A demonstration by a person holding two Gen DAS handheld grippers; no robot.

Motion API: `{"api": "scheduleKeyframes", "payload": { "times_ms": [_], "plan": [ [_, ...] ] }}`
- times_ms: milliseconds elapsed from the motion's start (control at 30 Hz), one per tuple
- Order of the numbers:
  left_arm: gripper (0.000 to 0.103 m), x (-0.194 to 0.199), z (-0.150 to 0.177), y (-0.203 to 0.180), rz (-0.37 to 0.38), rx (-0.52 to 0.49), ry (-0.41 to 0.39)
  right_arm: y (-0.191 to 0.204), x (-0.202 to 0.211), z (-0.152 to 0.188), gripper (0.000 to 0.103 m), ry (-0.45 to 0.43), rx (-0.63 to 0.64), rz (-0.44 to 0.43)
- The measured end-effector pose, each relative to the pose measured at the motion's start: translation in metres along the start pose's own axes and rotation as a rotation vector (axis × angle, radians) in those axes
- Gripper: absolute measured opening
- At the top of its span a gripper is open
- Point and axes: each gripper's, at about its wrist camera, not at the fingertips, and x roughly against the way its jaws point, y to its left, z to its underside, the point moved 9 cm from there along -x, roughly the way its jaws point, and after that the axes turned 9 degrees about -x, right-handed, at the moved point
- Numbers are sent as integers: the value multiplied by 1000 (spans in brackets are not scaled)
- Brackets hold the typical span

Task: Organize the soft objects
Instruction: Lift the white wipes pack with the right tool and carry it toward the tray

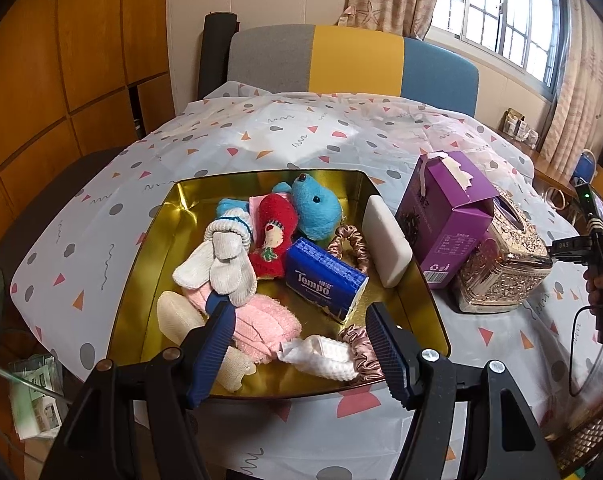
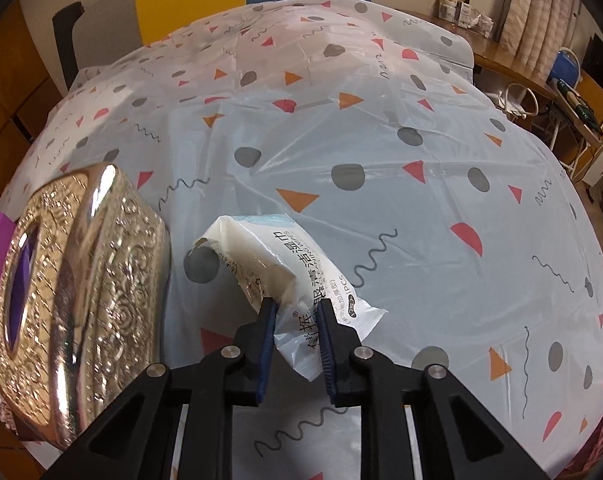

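In the left wrist view a gold tin tray [image 1: 417, 300] holds several soft things: a blue plush [image 1: 313, 210], a red knitted doll [image 1: 269, 240], white mittens [image 1: 221, 264], a pink cloth [image 1: 261, 328], a blue Tempo tissue pack [image 1: 325, 280], a white sponge [image 1: 385, 252] and pink scrunchies [image 1: 361, 354]. My left gripper [image 1: 301, 320] hangs open over the tray's near side with nothing between its fingers. In the right wrist view my right gripper [image 2: 295, 304] is shut on a white wet-wipe packet [image 2: 277, 260], pinching its near end above the tablecloth.
An ornate silver tissue box [image 2: 77, 292] stands just left of the packet, with a purple carton [image 1: 445, 212] behind it. The dotted tablecloth [image 2: 381, 140] stretches bare to the right and far side. A chair [image 1: 341, 60] stands at the table's far edge.
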Motion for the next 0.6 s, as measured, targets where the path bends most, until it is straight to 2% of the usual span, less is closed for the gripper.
{"api": "scheduleKeyframes", "payload": {
  "times_ms": [233,333,600],
  "plan": [
    [68,-4,1,-3,10,-1,8,-31,16,-7,15,-22,-110,-28],
    [68,-6,2,-5,17,1,14,-46,26,-10,15,-29,-191,-88],
    [68,-9,3,-4,18,10,17,-49,35,-13,15,-39,-216,-103]
  ]
}}
